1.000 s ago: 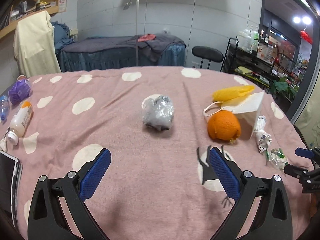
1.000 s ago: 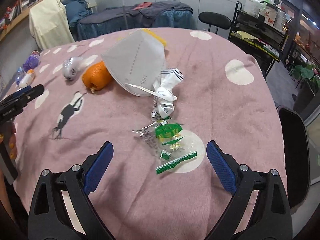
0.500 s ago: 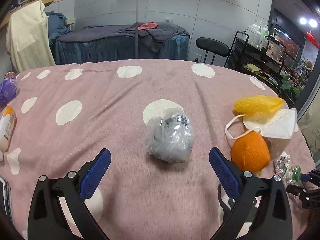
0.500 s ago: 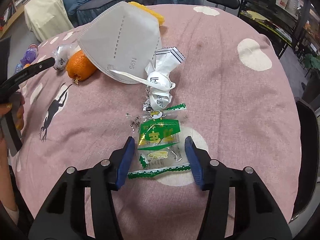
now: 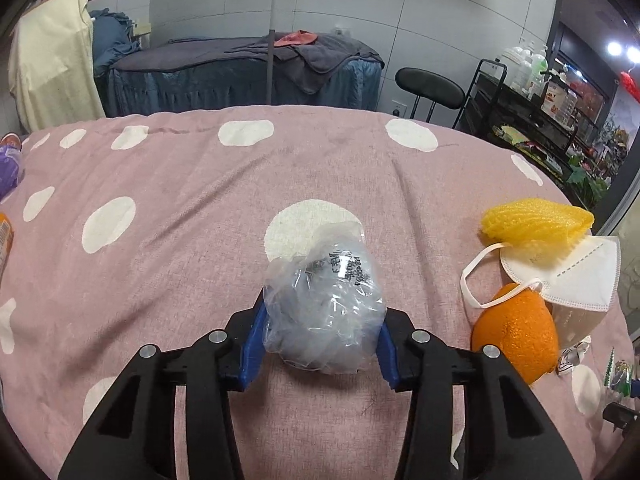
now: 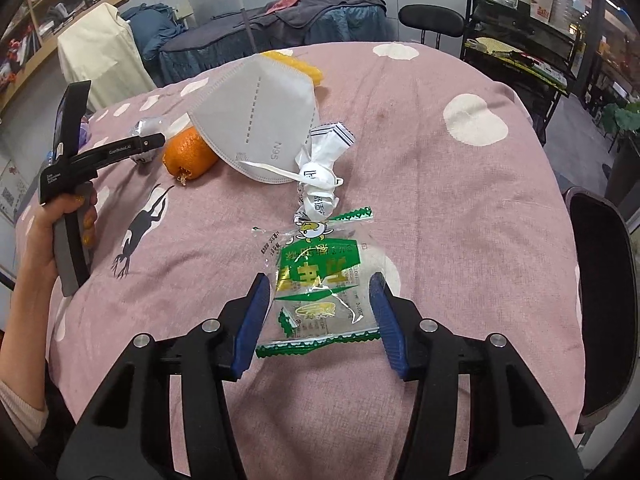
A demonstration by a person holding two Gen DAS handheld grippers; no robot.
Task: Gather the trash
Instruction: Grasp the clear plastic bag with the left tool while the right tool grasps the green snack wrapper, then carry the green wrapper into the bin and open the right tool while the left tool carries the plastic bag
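Note:
In the left wrist view my left gripper (image 5: 320,332) is shut on a crumpled clear plastic bag (image 5: 326,308), its blue pads pressing both sides of it on the pink spotted cloth (image 5: 180,220). In the right wrist view my right gripper (image 6: 320,312) straddles a green and clear snack wrapper (image 6: 320,280) lying flat on the cloth; its pads stand beside the wrapper's edges with small gaps. A twisted white wrapper (image 6: 320,184) lies just beyond. A white N95 mask (image 6: 260,120), an orange (image 6: 188,156) and a yellow foam net (image 5: 536,220) lie together.
The left hand-held gripper (image 6: 100,152) shows at the left of the right wrist view. A purple item (image 5: 8,164) and an orange-capped bottle (image 5: 4,236) lie at the table's left edge. Beyond the table stand a blue-draped bed (image 5: 240,76), a black stool (image 5: 430,84) and a shelf rack (image 5: 532,100).
My left gripper moved forward to the clear plastic bag and closed on it. My right gripper moved forward around the green wrapper and narrowed its jaws.

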